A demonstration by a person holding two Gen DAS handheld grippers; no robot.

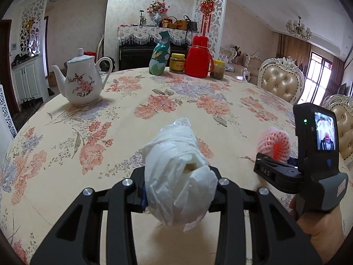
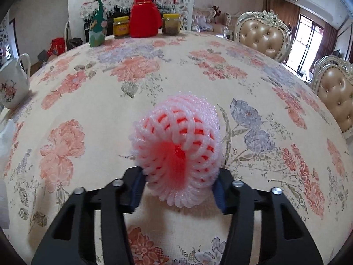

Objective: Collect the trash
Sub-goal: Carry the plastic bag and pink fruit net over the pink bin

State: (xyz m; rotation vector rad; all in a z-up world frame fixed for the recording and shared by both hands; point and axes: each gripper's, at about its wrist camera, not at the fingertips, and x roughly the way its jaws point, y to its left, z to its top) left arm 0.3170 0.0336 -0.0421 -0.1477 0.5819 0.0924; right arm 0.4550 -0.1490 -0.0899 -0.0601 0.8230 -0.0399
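Observation:
My left gripper (image 1: 179,190) is shut on a crumpled white plastic bag (image 1: 178,174) and holds it just above the floral tablecloth (image 1: 88,137). My right gripper (image 2: 178,187) is shut on a pink foam fruit net (image 2: 178,148) with something red inside, held over the table. The right gripper with the foam net (image 1: 273,143) also shows at the right of the left wrist view, close beside the left one. The edge of the white bag (image 2: 5,141) shows at the far left of the right wrist view.
A white floral teapot (image 1: 82,81) stands at the left. At the table's far edge stand a green bottle (image 1: 160,55), a red thermos (image 1: 198,57) and two yellow-lidded jars (image 1: 177,63). Padded chairs (image 1: 280,79) line the right side.

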